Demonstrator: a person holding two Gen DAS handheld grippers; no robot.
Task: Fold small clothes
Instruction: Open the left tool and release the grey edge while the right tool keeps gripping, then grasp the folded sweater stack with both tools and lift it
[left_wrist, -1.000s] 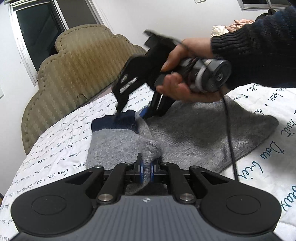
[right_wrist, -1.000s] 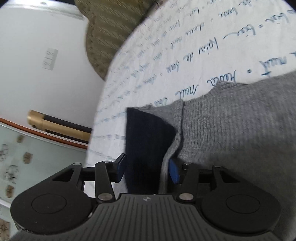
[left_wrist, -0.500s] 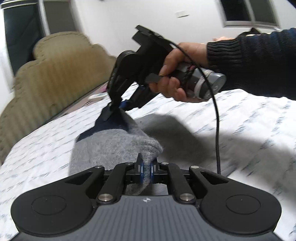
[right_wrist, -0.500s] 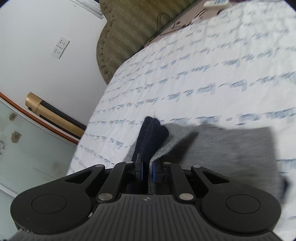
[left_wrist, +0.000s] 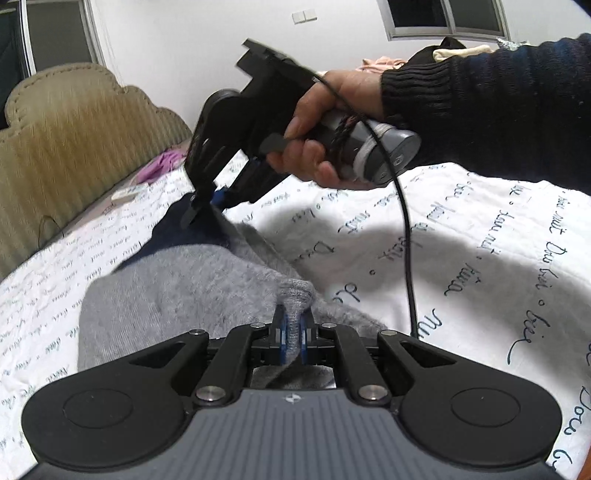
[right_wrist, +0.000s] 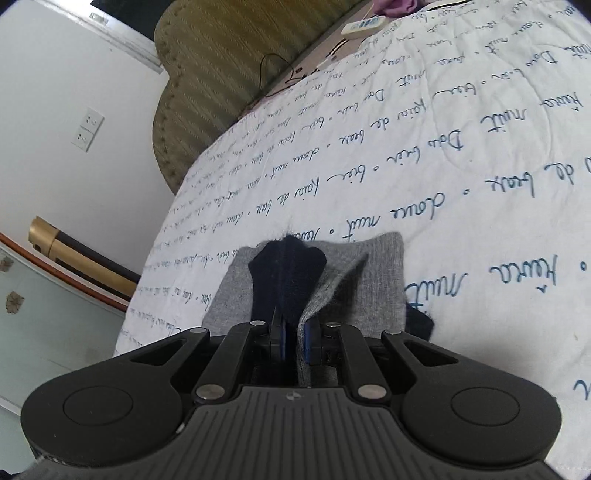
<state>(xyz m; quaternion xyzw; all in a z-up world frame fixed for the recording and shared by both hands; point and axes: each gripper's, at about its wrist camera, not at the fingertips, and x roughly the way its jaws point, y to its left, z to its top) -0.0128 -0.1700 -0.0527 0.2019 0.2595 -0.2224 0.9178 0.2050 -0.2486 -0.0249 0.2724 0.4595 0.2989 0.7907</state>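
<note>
A small grey knit garment (left_wrist: 177, 288) with a dark navy band (left_wrist: 173, 229) is lifted off the bed. My left gripper (left_wrist: 293, 332) is shut on a bunched grey edge of it. My right gripper (right_wrist: 293, 338) is shut on the navy band (right_wrist: 286, 273) and the grey fabric (right_wrist: 369, 280) beside it. In the left wrist view the right gripper (left_wrist: 207, 206) is held by a hand and pinches the far navy corner. The garment hangs folded between the two grippers.
The bed has a white quilt with blue script (right_wrist: 369, 155) and a tan padded headboard (left_wrist: 74, 147). A remote control (right_wrist: 364, 26) and a purple cloth (left_wrist: 162, 166) lie near the headboard. A black cable (left_wrist: 406, 236) hangs from the right gripper. More clothes (left_wrist: 443, 51) are piled at the back.
My right gripper closed on the navy band. Both grippers lifted the garment and carried it leftwards, so the grey fabric left the quilt on the right.
</note>
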